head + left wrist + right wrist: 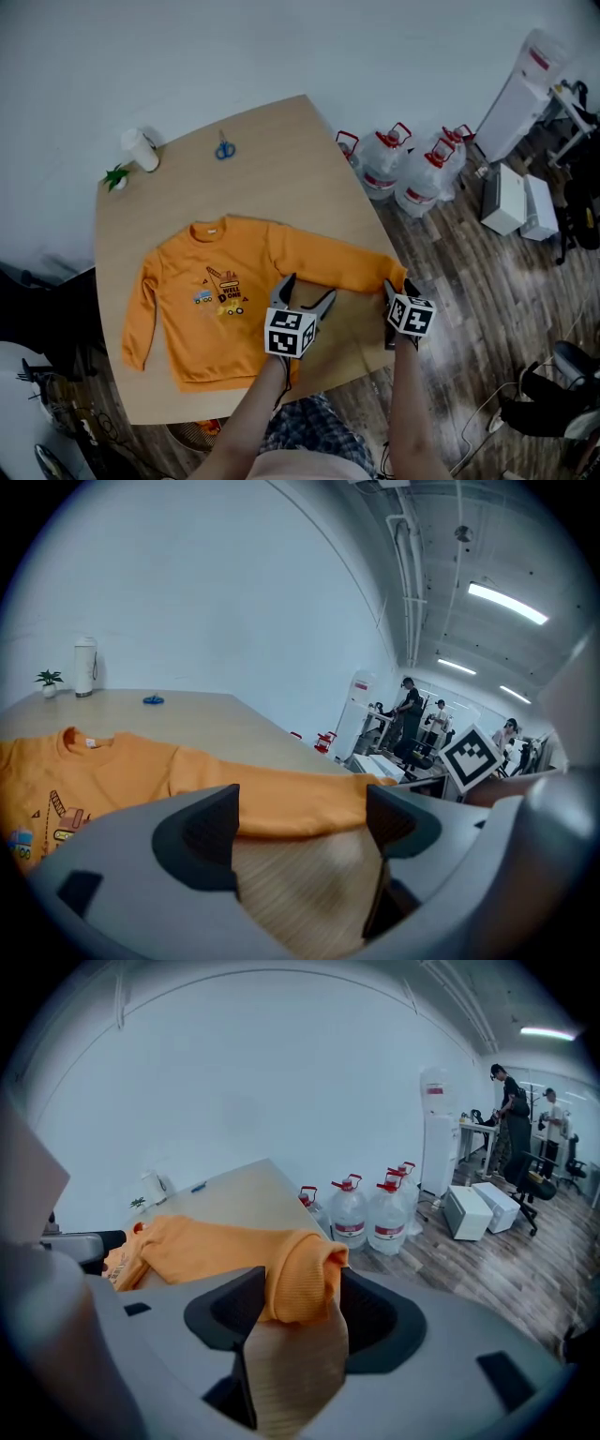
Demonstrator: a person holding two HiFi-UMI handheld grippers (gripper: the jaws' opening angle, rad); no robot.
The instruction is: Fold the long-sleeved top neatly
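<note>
Head view: a wooden counter (281, 141) fills the middle of the frame. Near its upper left corner stand a white cup (139, 148) and a small plant (116, 176), with blue scissors (224, 148) to their right, all well apart from the orange long-sleeved top (202, 309). On the floor at right stand water jugs (403, 169) and a water dispenser (520, 84). The top lies flat, print up, with the collar toward the upper frame and the hem toward the lower edge. One sleeve runs out rightward to the counter's right edge. The left hand-held gripper (305, 292) sits at that sleeve's lower edge, and the right hand-held gripper (394, 295) is at the cuff (396, 278).

Left gripper view: the jaws stand wide apart. Bare counter shows between them, and the sleeve crosses just beyond their tips without being pinched. The right hand-held gripper's marker cube (466, 755) shows at right.

Right gripper view: the jaws are partway in, and the bunched cuff fills the gap, meeting both pads. The sleeve stretches away toward the upper left. The jugs and dispenser stand behind at right, with people farther back.
</note>
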